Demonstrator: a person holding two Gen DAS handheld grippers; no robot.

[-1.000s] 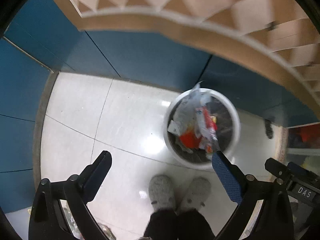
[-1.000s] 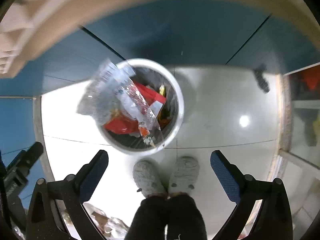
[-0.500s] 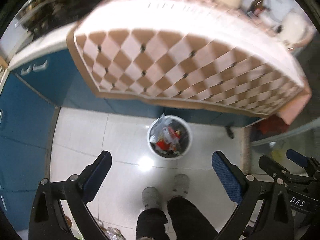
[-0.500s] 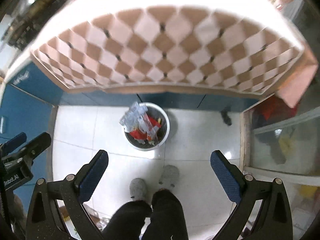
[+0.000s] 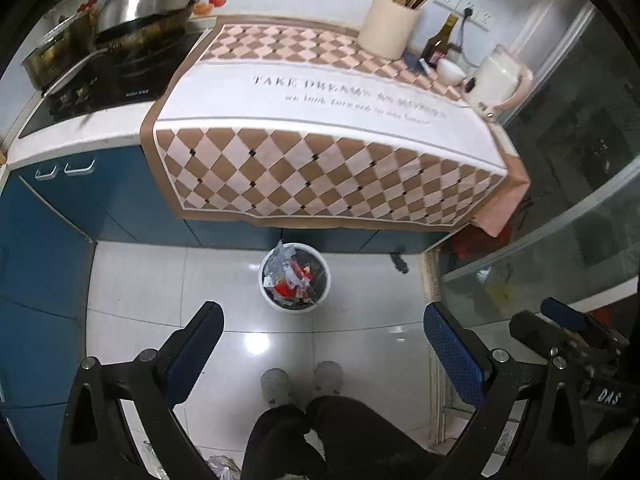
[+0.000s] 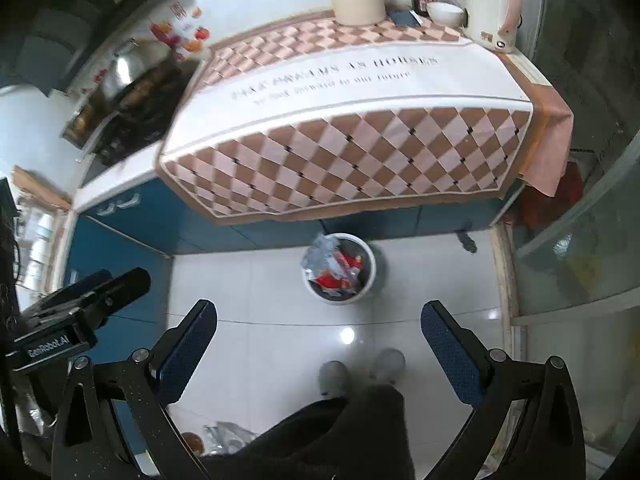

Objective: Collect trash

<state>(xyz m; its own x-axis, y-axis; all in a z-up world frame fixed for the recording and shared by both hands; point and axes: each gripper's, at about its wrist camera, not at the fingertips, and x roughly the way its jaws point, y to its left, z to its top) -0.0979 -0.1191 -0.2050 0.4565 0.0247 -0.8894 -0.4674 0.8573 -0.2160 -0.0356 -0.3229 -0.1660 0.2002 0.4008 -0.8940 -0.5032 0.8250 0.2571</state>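
A white round trash bin stands on the tiled floor below the counter, holding clear plastic and red wrappers. It also shows in the right wrist view, with the wrappers piled to its rim. My left gripper is open and empty, high above the floor. My right gripper is open and empty, also high up. Each gripper shows at the edge of the other's view.
A counter with a checkered cloth carries a utensil holder, bottle, bowl and kettle. A stove with pots is at left. Blue cabinets line the left. A glass door is at right. My feet stand below.
Both grippers rose far up from just above the bin to above counter height. The bin now looks small and the counter top has come into view. Both stayed open.
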